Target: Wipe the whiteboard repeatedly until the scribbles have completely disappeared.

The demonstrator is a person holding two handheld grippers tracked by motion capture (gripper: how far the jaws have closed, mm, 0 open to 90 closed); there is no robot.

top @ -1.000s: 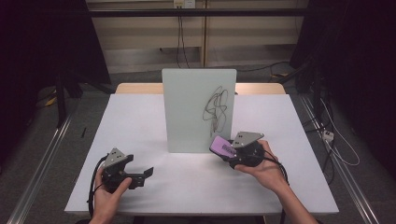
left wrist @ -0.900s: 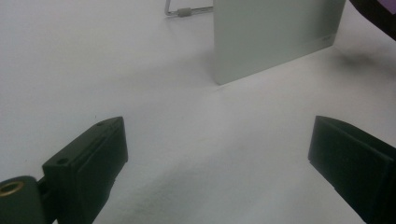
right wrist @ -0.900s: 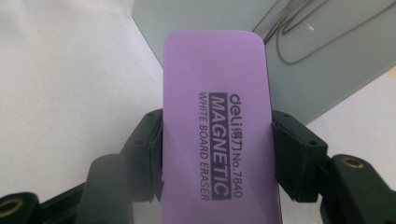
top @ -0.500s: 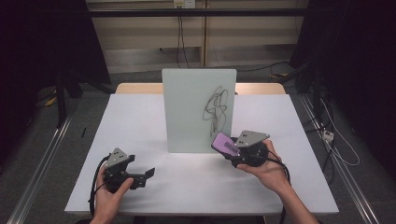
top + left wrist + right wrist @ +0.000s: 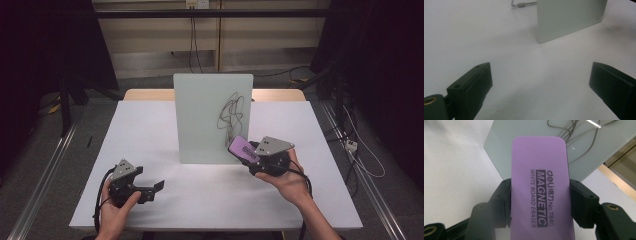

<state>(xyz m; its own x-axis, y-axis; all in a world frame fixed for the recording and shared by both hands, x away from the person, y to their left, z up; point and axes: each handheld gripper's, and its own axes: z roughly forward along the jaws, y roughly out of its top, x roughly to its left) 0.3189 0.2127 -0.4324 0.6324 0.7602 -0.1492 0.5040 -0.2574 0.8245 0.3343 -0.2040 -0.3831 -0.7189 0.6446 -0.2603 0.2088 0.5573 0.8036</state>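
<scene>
A pale whiteboard [image 5: 205,115] stands upright mid-table with a black scribble [image 5: 231,112] on its right half. My right gripper [image 5: 248,152] is shut on a purple magnetic whiteboard eraser [image 5: 243,148], held just in front of the board's lower right corner, below the scribble. In the right gripper view the eraser [image 5: 540,180] sits clamped between both jaws, with the board [image 5: 506,135] and scribble [image 5: 571,130] close behind it. My left gripper [image 5: 155,189] rests near the table's front left, open with nothing between its jaws. In its own view the left gripper [image 5: 540,82] points toward the board [image 5: 566,17].
The white table [image 5: 150,125] has a wooden strip [image 5: 145,94] along its back edge. A metal foot [image 5: 521,4] props the board from behind. Cables [image 5: 355,150] lie on the floor at the right, and a metal rail [image 5: 45,175] runs along the left.
My right gripper has carried the eraser slightly up and to the right, nearer the scribble. The left gripper has kept still.
</scene>
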